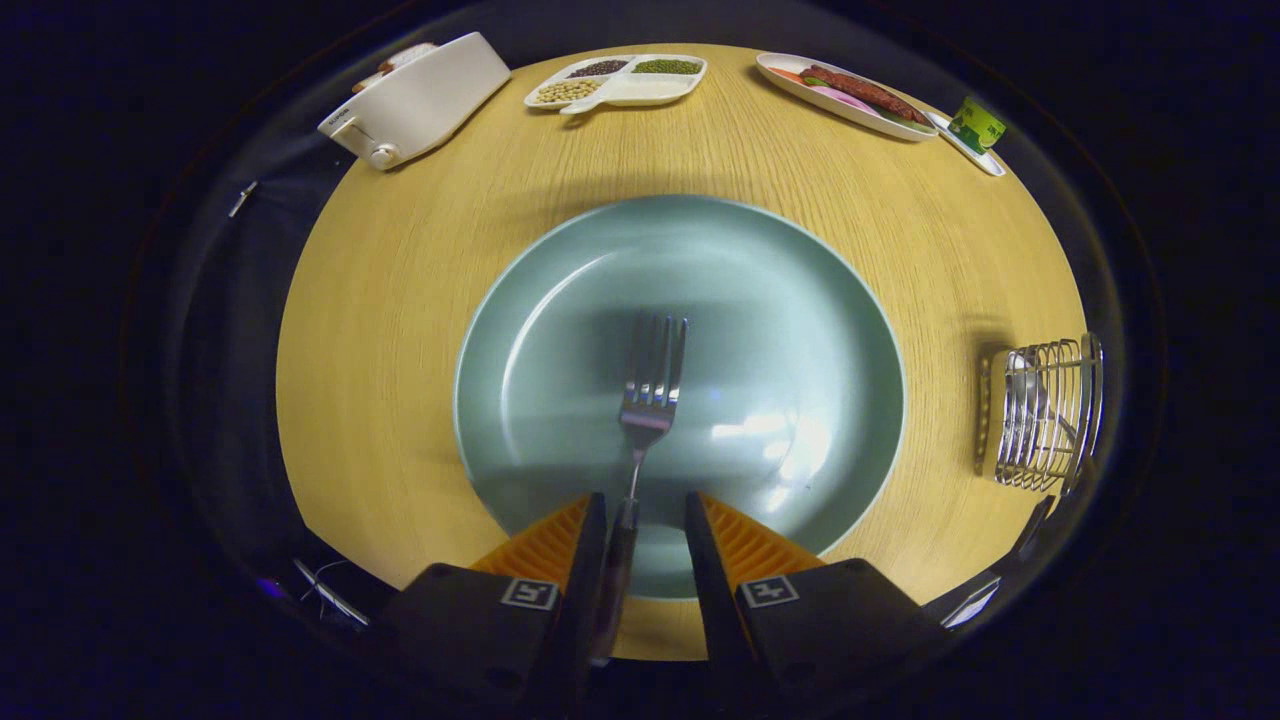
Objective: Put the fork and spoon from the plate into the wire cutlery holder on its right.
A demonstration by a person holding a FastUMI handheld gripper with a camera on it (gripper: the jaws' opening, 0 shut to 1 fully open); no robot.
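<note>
Between my 2 fingers at the bottom of the frame runs the fork (648,400) handle, tines pointing up over the middle of the green plate (560,300). My gripper (645,515) is spread, jaws apart; the handle lies against the left finger, with a clear gap to the right one. Over at the right edge stands the wire cutlery holder (1045,415), and the spoon (1025,385) is upright inside it. Upper centre, a divided tray (620,92) holds beans and seeds in its compartments. Upper right, an oval dish (850,100) carries food. Upper left sits a white box (420,100).
</note>
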